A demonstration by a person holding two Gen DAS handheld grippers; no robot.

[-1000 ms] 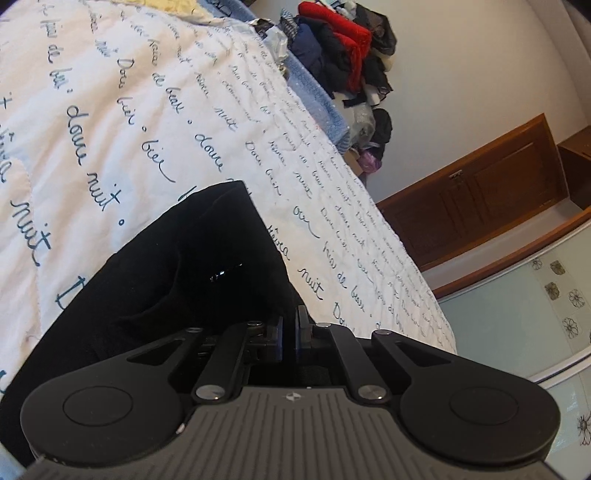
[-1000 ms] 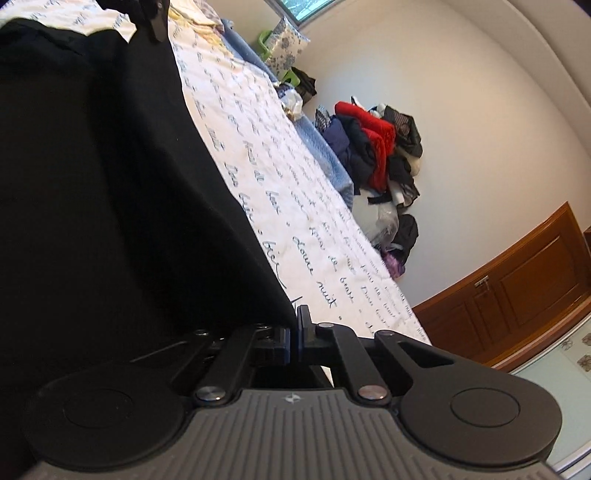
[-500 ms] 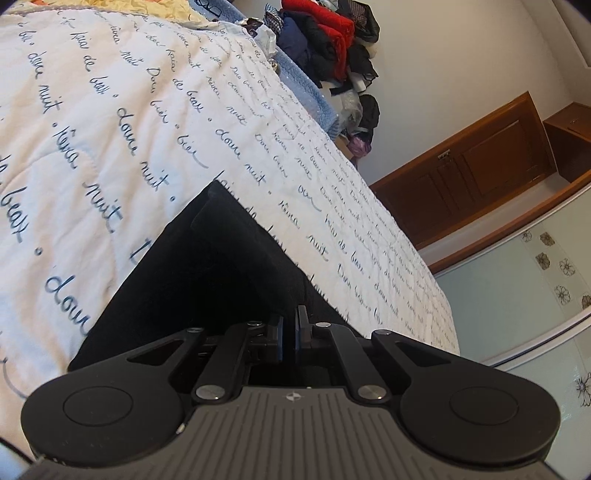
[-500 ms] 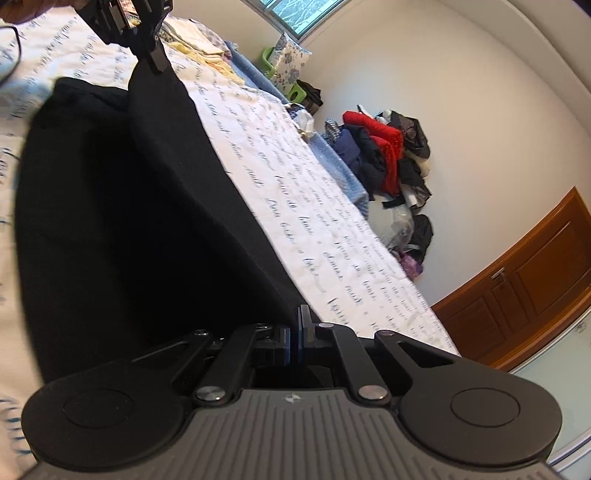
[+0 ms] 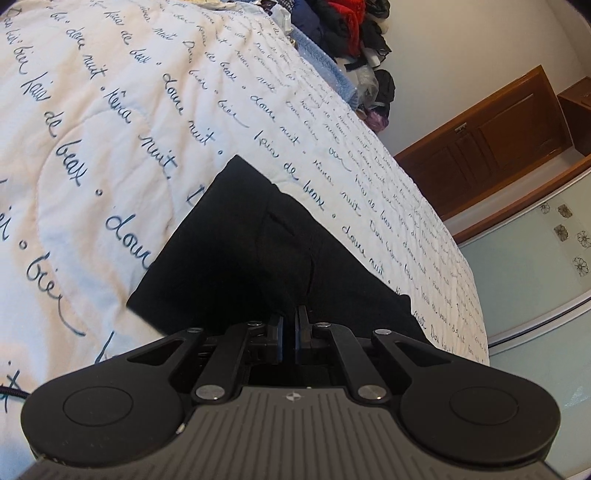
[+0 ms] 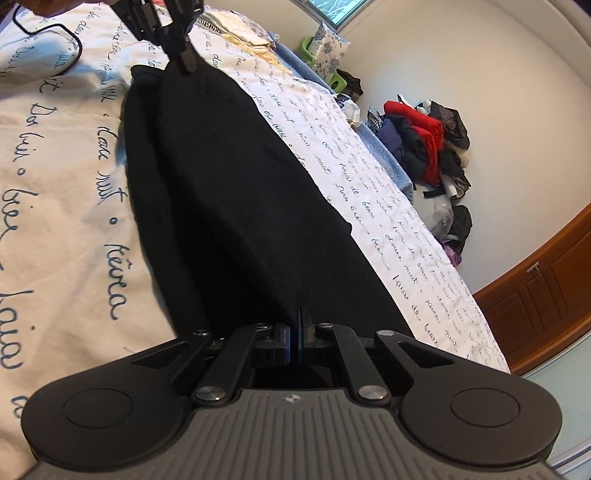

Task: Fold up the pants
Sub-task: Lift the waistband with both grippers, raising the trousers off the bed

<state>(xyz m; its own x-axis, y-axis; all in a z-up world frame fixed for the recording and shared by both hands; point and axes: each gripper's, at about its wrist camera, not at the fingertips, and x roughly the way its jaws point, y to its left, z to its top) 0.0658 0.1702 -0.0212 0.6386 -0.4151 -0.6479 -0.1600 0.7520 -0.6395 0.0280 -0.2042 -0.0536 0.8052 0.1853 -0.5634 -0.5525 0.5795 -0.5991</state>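
Black pants (image 6: 236, 192) lie stretched along a bed, on a white quilt (image 5: 110, 122) printed all over with blue handwritten script. Both ends of the cloth are pinched.

Seen from the right wrist, the right tool (image 6: 300, 325) has its two fingers pressed almost together on the near edge of the pants, with only a thin sliver of cloth between the blue pads. From there the fabric runs away up the bed as a long dark band, folded over on itself along its length, to the far end where the left tool (image 6: 186, 62) comes down from above and grips a corner of it. A black cable (image 6: 55, 40) trails across the quilt near that far tool.

From the left wrist, the left tool (image 5: 291, 325) shows its fingers drawn close, a narrow gap between the pads, with the black cloth bunched right at the tips; it seems to hold the fabric. Ahead of it the pants form a dark wedge with a sharp corner pointing up the quilt.

Beyond the bed's far side a heap of clothes (image 6: 424, 147), red, navy and black, sits against the pale wall. A wooden cabinet (image 5: 491, 136) stands further along, and folded linens (image 6: 243, 33) rest near the head of the bed.
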